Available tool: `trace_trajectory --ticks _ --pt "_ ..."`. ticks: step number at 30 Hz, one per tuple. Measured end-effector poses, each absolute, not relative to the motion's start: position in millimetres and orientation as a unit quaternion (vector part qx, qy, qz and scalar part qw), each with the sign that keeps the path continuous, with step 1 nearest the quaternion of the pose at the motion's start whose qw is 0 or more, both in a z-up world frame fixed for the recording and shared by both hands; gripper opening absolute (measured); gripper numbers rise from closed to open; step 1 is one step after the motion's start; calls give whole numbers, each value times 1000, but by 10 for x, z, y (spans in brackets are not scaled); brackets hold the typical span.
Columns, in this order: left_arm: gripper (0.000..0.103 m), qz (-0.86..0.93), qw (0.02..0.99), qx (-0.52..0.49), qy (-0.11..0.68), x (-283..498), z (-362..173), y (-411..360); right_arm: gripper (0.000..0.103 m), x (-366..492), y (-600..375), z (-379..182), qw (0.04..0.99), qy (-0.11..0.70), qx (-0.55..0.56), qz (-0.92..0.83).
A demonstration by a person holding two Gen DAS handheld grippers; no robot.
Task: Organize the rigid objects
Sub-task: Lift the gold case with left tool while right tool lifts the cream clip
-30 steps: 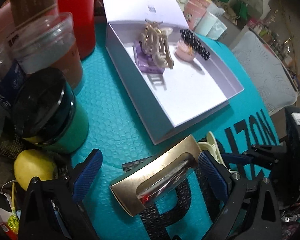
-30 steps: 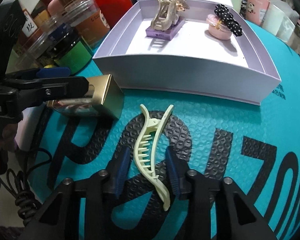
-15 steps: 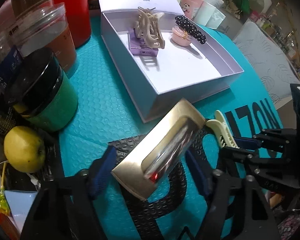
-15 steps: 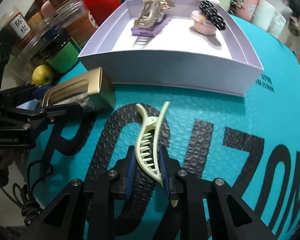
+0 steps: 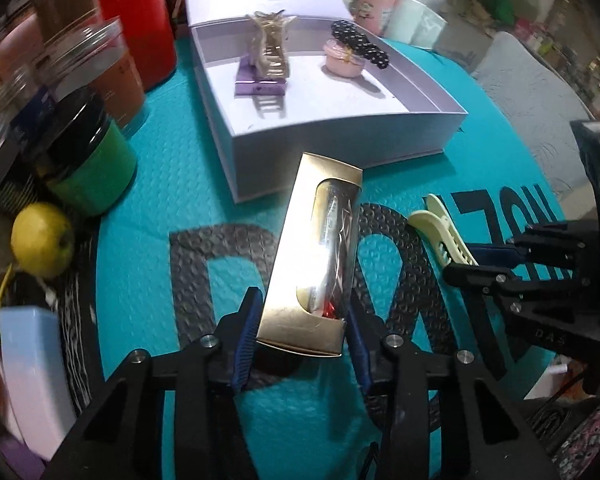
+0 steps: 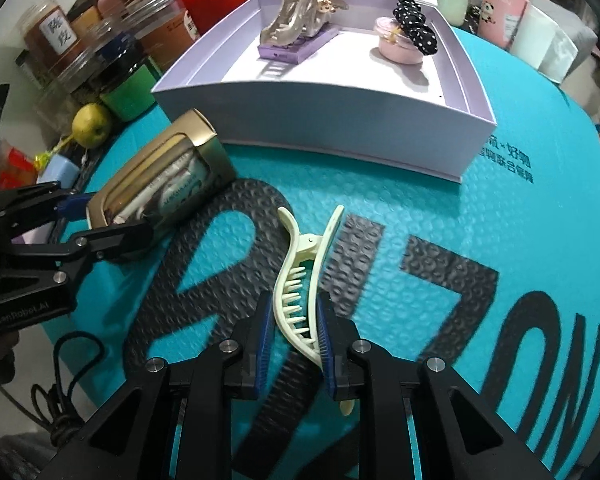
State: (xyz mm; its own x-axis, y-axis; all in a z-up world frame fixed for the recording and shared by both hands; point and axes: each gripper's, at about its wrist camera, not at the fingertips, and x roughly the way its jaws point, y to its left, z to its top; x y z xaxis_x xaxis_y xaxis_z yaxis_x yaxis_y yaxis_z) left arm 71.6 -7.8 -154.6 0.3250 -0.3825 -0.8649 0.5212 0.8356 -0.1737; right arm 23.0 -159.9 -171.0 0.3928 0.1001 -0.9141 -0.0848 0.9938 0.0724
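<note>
Open white rectangular cardboard box is seen at the far side of the counter, on the teal bubble-textured mat printed with large black letters. Inside the box: a beige plastic claw-style hair clip is propped on a small purple flat case; towards the other end, a black white-dotted hair accessory is laid over a small round pink jar. The rest of the box floor is bare.

Left claw: closed to the width of a gold cardboard sleeve box with an oval clear window, which is clamped at its near end between the blue pads; the far end reaches close to the white box's front wall. Whether it is lifted off the mat cannot be told.

Right claw: narrowed to a small gap, with a pale yellow plastic toothed hair clip pinched between the blue pads around its toothed middle. The clip's two prongs are pointed towards the white box, well short of it.

Beside the mat are noted a green jar with a black lid, a red canister and a yellow-green fruit.
</note>
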Motion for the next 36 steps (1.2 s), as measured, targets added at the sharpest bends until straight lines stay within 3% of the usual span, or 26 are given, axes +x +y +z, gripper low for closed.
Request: trace_trajectory --ticks 17,25,30,36 --pt "38 -225 823 60 519 159 -1504 -298 21 -290 -1827 -1689 825 554 -23 106" --pt "40 -202 819 26 536 258 -1556 -378 22 -343 -1902 -1695 824 554 -25 113" --pt "40 -182 814 46 549 399 -1630 -481 35 -319 -1878 -1696 822 556 -44 117" --pt "40 -172 819 48 545 546 -1631 -557 42 -275 -1885 -1702 822 556 -44 118"
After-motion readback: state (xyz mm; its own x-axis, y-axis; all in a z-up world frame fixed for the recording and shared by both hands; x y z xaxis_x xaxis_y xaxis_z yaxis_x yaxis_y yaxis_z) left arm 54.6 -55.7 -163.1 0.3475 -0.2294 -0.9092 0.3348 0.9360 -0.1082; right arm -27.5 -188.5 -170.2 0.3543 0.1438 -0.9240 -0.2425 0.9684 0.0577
